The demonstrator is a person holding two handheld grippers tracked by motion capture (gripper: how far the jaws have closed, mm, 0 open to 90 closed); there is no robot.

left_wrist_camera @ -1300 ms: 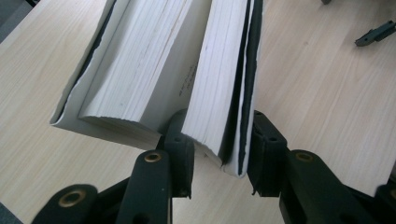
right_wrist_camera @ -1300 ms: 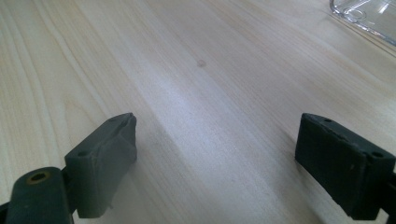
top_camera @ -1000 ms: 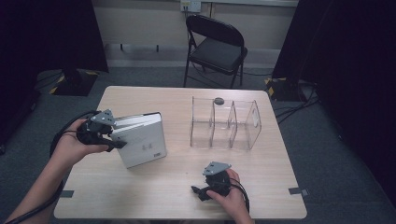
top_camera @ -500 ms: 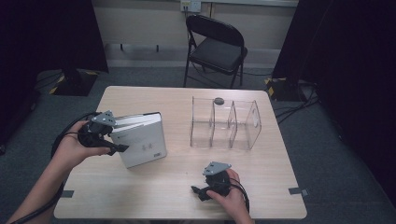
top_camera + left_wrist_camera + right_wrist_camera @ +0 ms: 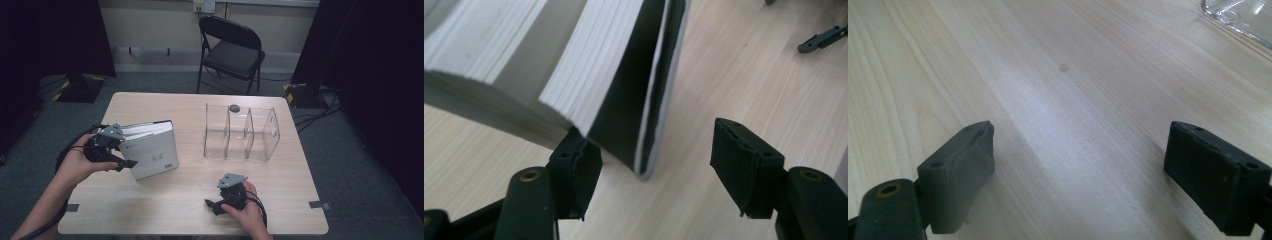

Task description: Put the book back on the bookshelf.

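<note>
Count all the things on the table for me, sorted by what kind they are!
White books with dark inner covers: 1
Clear plastic divided racks: 1
Small dark round things on the rack's top edge: 1
Black hand-held grippers: 2
Total: 5

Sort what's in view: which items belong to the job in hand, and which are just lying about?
In the job:
- book, with a white cover, its corner between the left gripper's jaws, which have just been opening
- clear acrylic divider rack, a likely destination

Lying about:
- right gripper, open, resting over bare table
- small dark round object at the rack's far edge
- folding chair
</note>
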